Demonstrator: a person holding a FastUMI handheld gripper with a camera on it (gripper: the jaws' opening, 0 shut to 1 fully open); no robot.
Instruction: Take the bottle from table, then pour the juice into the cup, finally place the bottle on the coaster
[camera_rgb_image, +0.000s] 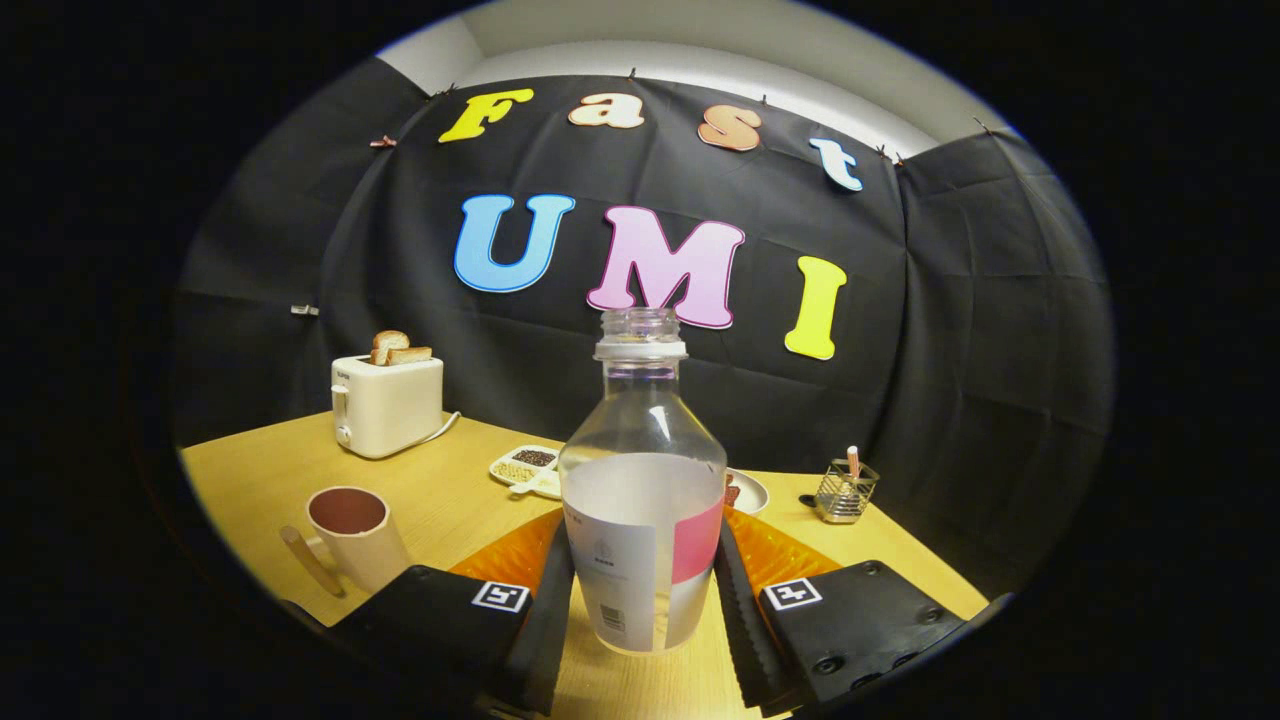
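A clear, uncapped bottle (642, 500) with a white and pink label stands upright between my fingers, and looks empty. My gripper (642, 530) is shut on it, one finger pressed to each side of its body. An orange coaster (790, 555) lies under and behind the bottle, showing on both sides of it. I cannot tell whether the bottle's base rests on the coaster or hangs just above it. A cream cup (355, 540) with a handle, filled with dark red juice, stands on the wooden table (260, 480) to the left of my fingers.
A white toaster (388, 405) with toast in it stands at the back left. Beyond the bottle lie a small divided dish (527, 465) and a plate (752, 492). A wire holder (845, 492) stands at the back right.
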